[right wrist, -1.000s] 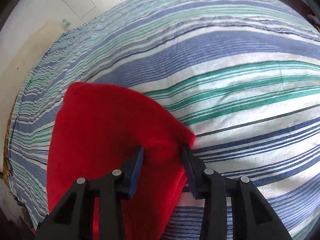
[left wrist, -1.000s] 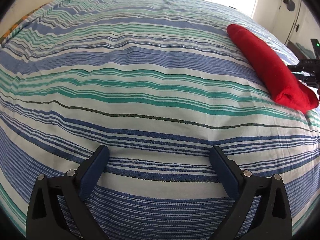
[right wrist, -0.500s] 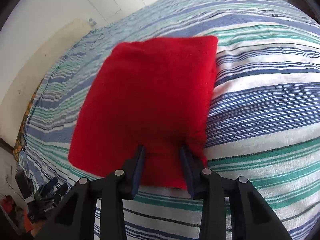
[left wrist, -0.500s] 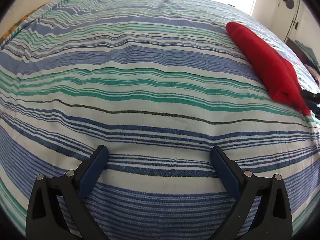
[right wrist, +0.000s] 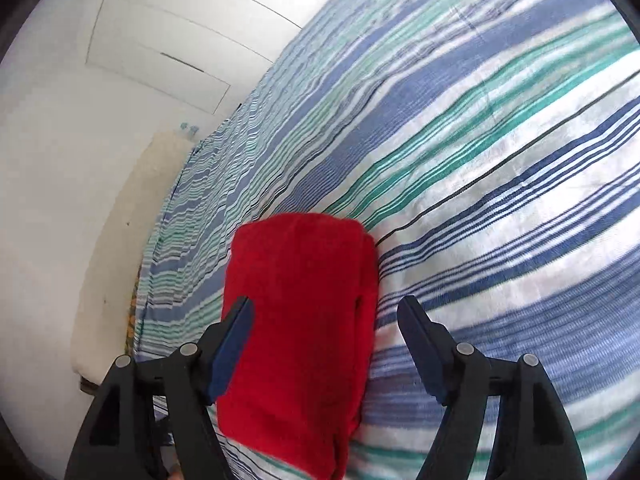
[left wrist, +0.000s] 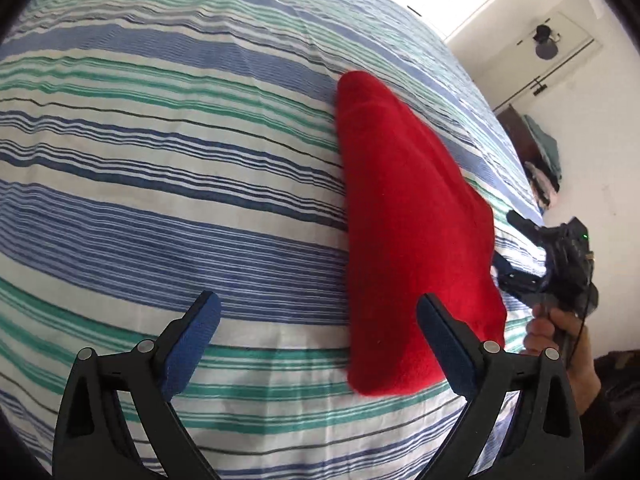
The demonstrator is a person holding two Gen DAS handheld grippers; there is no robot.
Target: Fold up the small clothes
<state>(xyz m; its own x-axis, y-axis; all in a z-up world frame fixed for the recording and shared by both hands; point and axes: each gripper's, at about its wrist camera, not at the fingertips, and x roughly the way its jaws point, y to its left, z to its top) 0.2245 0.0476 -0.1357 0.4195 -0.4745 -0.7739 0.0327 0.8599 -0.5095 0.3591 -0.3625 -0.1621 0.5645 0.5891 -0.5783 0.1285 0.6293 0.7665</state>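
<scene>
A folded red cloth (left wrist: 408,232) lies flat on the striped bedsheet (left wrist: 180,184). My left gripper (left wrist: 320,324) is open and empty, just above the sheet, with its right finger over the cloth's near corner. My right gripper (right wrist: 326,320) is open and hovers over the near end of the red cloth (right wrist: 300,320), jaws wide on either side, holding nothing. In the left wrist view the right gripper (left wrist: 556,260) shows beyond the cloth's right edge, held by a hand.
The bed's blue, green and white striped sheet (right wrist: 500,152) fills both views. A white wall with cupboard doors (right wrist: 160,40) stands past the bed's far side. A dark shelf with clothes (left wrist: 540,164) is at the far right.
My right gripper has opened and let go of the red cloth, which now lies folded on the sheet. My left gripper has swung right, close to the cloth.
</scene>
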